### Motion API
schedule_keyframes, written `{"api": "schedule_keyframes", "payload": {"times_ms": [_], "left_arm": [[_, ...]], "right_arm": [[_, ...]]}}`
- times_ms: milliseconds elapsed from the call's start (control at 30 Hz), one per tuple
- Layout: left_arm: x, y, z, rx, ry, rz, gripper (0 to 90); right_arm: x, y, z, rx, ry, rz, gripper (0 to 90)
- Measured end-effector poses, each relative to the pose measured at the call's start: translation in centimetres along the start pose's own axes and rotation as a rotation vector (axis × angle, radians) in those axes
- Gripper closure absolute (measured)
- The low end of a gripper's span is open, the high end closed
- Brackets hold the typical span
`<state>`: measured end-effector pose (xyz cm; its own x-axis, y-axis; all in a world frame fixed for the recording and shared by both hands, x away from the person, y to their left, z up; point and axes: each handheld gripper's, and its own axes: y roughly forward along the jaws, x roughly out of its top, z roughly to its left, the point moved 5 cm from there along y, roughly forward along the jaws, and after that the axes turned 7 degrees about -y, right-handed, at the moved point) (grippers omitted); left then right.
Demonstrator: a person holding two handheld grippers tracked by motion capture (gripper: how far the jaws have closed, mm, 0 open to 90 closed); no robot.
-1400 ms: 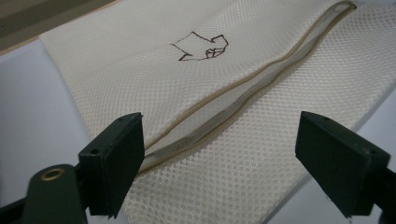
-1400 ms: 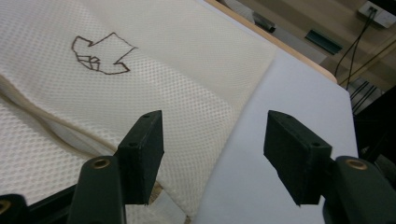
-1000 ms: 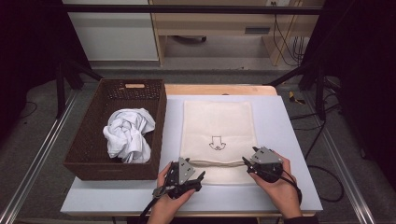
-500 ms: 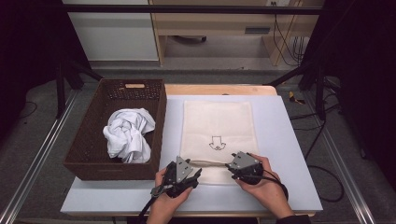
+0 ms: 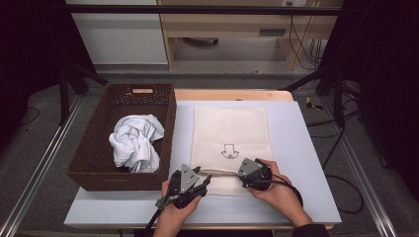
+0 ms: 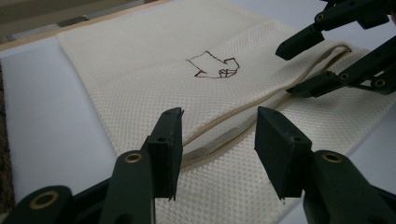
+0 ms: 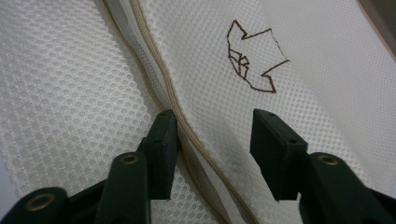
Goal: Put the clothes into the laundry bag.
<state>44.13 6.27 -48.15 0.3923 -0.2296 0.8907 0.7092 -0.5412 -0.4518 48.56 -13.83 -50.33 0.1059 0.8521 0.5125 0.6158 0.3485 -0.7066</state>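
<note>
**Two grippers at the mouth of a soft mesh bag**

The cream mesh laundry bag with a brown arrow drawing (image 5: 230, 137) lies flat on the white table (image 5: 306, 148), at 3 o'clock from the brown woven basket (image 5: 94, 148) holding a crumpled white cloth (image 5: 136, 142). The bag looks light, soft and floppy, so it will likely sag when lifted. The tan zipper edge (image 6: 243, 109) is a good place to grab. The left gripper (image 5: 201, 181) and right gripper (image 5: 238, 178) have just been closing, but the jaws are still apart, with the zipper edge between them.

Overhead faces forward-down; tong cameras close, sharing mesh bag (image 5: 230, 143).
</note>
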Motion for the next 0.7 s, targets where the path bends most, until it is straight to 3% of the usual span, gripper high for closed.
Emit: {"api": "schedule_keyframes", "payload": {"times_ms": [200, 333, 467, 500, 533, 567, 600, 633, 700], "left_arm": [[-0.1, 0.1, -0.5, -0.012, 0.005, 0.003, 53.2], [-0.2, 0.1, -0.6, -0.018, 0.014, 0.011, 51.9], [-0.1, 0.0, -0.4, -0.011, 0.01, 0.008, 49.1], [0.0, -0.1, -0.3, -0.001, 0.008, 0.003, 43.3], [0.0, -0.2, -0.2, 0.012, 0.006, -0.005, 43.3], [0.1, -0.3, 0.0, 0.023, 0.004, -0.011, 35.2], [0.2, -0.4, 0.1, 0.035, 0.002, -0.019, 35.2], [0.3, -0.5, 0.2, 0.048, 0.003, -0.025, 28.3], [0.3, -0.5, 0.4, 0.069, 0.002, -0.024, 24.1]], "right_arm": [[0.4, -0.3, -0.1, 0.005, 0.03, -0.015, 77.3], [1.1, -1.0, -1.3, -0.017, 0.098, -0.048, 86.1], [1.8, -1.6, -2.4, -0.032, 0.148, -0.08, 87.3], [2.3, -1.9, -3.1, -0.052, 0.166, -0.101, 87.7], [2.3, -1.9, -3.1, -0.052, 0.166, -0.101, 87.7], [2.7, -2.2, -3.6, -0.064, 0.168, -0.11, 87.8], [2.7, -2.2, -3.6, -0.064, 0.168, -0.11, 87.8], [3.1, -2.5, -4.1, -0.077, 0.167, -0.121, 87.8], [3.5, -2.8, -4.5, -0.082, 0.173, -0.135, 87.8]]}}
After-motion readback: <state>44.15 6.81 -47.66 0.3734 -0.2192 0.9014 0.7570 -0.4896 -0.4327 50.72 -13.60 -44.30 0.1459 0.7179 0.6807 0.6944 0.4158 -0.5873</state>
